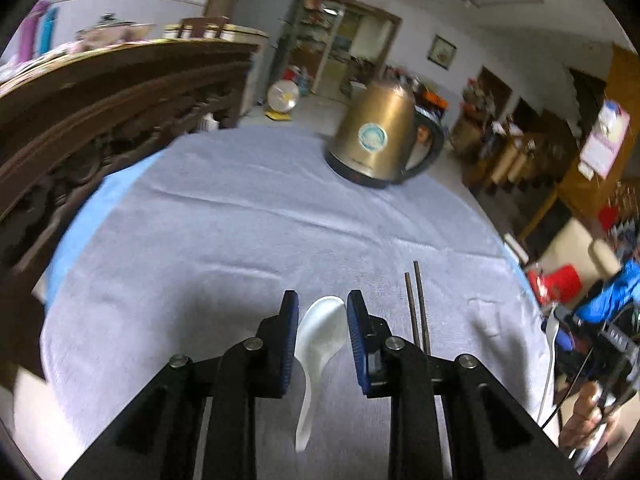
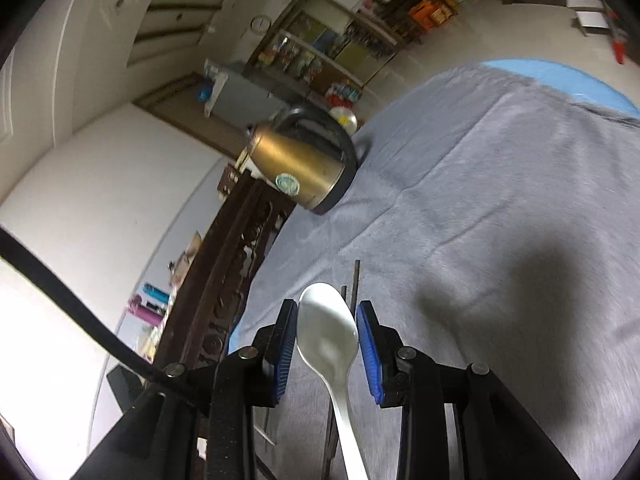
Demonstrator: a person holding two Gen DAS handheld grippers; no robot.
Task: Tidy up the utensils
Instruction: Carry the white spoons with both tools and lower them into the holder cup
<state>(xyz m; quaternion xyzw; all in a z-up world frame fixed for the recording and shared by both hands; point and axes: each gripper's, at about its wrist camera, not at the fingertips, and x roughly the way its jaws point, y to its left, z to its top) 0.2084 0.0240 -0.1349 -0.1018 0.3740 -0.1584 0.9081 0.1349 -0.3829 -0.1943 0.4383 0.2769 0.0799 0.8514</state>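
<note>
Now, L gripper (image 1: 322,312) held white spoon (image 1: 320,336) over tablecloth (image 1: 240,220) | R gripper (image 2: 327,320) held 2nd spoon (image 2: 328,332) | chopsticks (image 1: 418,304) lay nearby | advised: spoons kept level, lowered beside chopsticks, then released.

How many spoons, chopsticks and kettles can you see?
Spoons: 2, one white between the left gripper's jaws, one silvery between the right gripper's jaws
Chopsticks: 2, side by side on the cloth
Kettles: 1, gold
Total: 5
</note>
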